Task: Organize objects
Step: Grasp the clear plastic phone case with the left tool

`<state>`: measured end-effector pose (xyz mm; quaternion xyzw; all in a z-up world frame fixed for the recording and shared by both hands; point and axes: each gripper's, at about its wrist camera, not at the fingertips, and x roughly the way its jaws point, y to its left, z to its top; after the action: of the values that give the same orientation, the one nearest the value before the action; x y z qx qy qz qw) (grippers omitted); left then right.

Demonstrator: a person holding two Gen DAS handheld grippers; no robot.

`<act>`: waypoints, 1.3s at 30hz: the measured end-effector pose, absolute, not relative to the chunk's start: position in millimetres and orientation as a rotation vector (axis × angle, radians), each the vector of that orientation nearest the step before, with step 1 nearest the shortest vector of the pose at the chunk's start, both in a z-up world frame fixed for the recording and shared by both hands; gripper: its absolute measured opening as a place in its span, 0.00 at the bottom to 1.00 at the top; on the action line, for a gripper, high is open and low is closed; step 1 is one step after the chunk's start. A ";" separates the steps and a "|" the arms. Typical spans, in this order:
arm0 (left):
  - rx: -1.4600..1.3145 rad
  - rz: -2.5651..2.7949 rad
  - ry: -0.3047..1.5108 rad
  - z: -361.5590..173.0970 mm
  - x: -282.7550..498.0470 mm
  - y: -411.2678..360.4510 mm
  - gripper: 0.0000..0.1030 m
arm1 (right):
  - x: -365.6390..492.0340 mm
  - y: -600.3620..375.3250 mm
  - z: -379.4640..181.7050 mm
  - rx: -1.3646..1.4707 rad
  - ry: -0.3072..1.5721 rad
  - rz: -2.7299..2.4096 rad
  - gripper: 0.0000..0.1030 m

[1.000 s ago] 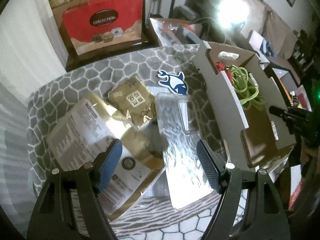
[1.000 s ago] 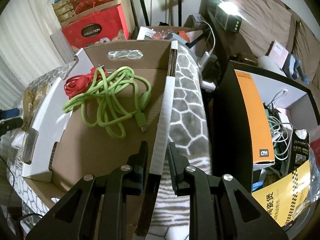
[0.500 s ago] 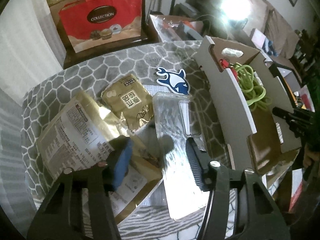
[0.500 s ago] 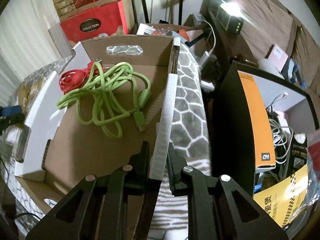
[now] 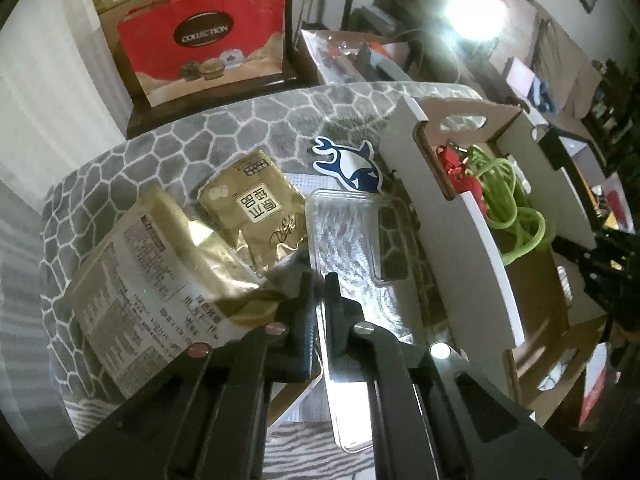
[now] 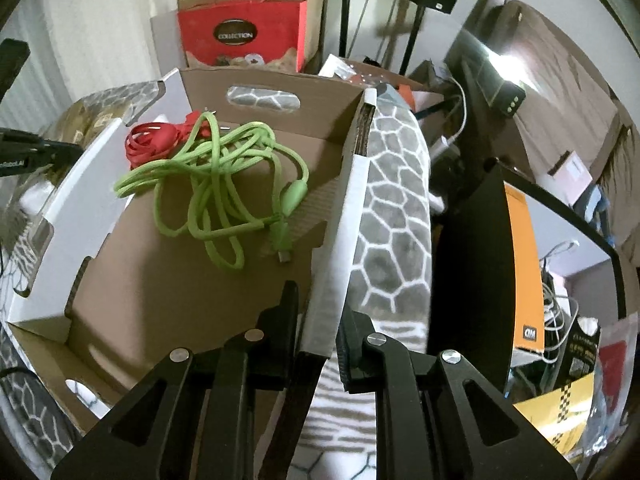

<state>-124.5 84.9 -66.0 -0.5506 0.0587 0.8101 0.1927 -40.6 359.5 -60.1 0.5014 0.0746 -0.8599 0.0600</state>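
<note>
My left gripper (image 5: pixel 319 280) is shut on the left edge of a clear plastic case (image 5: pixel 348 252) that lies on the grey honeycomb-pattern cloth (image 5: pixel 224 128). A large gold packet (image 5: pixel 160 276) and a small gold packet (image 5: pixel 256 208) lie to its left, a blue whale sticker (image 5: pixel 352 164) beyond it. My right gripper (image 6: pixel 320 312) is shut on the right wall of the cardboard box (image 6: pixel 344 216), which holds a green cable (image 6: pixel 224 184) and a red cable (image 6: pixel 152 146). The box also shows in the left wrist view (image 5: pixel 452 216).
A red gift bag (image 5: pixel 208 40) stands on a dark stand behind the table. A black shelf unit (image 6: pixel 520 248) with an orange box and cables stands right of the box. Clutter and a bright lamp (image 5: pixel 472 4) lie beyond the table.
My left gripper has closed from wide open onto the edge of the clear case. My right gripper has kept its hold on the box wall; the box has shifted slightly.
</note>
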 end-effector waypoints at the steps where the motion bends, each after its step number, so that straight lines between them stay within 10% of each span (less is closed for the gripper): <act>1: -1.539 2.278 0.153 -63.6 -123.2 82.4 0.04 | -41.6 362.3 -59.9 1.526 0.197 -2.602 0.16; 17: -1.305 2.308 0.108 29.5 -109.3 92.9 0.00 | -39.0 358.6 -56.7 1.522 0.165 -2.604 0.17; 19: -1.343 2.331 0.156 23.3 -113.7 99.4 0.06 | -39.4 360.6 -57.3 1.530 0.144 -2.601 0.17; 22: -1.436 2.332 0.235 -5.1 -122.2 105.1 0.41 | -38.2 362.7 -57.5 1.532 0.123 -2.599 0.17; 31: -1.609 2.239 0.236 -75.0 -138.4 104.7 0.40 | -38.6 365.1 -57.8 1.537 0.094 -2.599 0.17; 39: -1.601 2.254 0.151 -75.8 -142.1 94.6 0.05 | -38.6 365.1 -58.0 1.543 0.089 -2.600 0.17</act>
<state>-142.1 94.6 -75.8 -0.5683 0.0536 0.7999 0.1852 -38.6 365.1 -58.0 0.5093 0.0293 -0.8581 0.0583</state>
